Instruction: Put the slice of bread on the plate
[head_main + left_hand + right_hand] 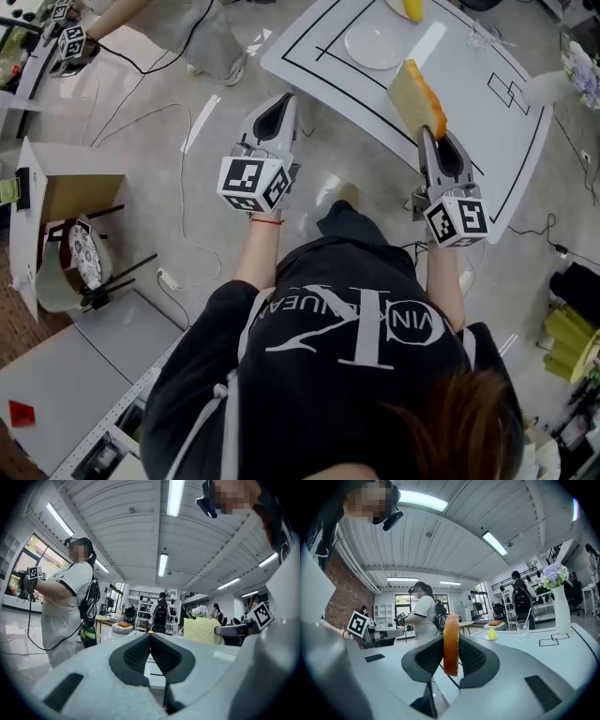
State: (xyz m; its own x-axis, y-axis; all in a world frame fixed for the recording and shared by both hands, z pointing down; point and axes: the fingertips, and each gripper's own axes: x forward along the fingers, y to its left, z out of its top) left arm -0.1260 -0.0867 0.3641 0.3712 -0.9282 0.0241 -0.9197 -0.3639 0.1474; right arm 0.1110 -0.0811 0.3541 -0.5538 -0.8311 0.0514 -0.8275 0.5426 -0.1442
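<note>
We hold the right gripper (427, 133) level at about 1 o'clock in the head view. Its jaws are partly closed on the slice of bread (416, 97). In the right gripper view the slice stands on edge between the two dark pads, its orange crust facing the camera, and both pads press its faces. The slice hangs above the near edge of the white counter (487, 159), touching nothing but the gripper.

The plate (372, 45) lies on the counter at 11 o'clock from the bread, inside the black lines drawn on the top, with nothing on it. The two are near but apart.

Our left gripper (283, 99) sits at 9 o'clock from the right one, above the floor and off the counter's edge. Its own view shows the jaws brought together, tips meeting, with nothing between them.

Farther along the counter, at 2 o'clock in the right gripper view, are a glass (522, 628) and a white vase (561, 609) of flowers.
</note>
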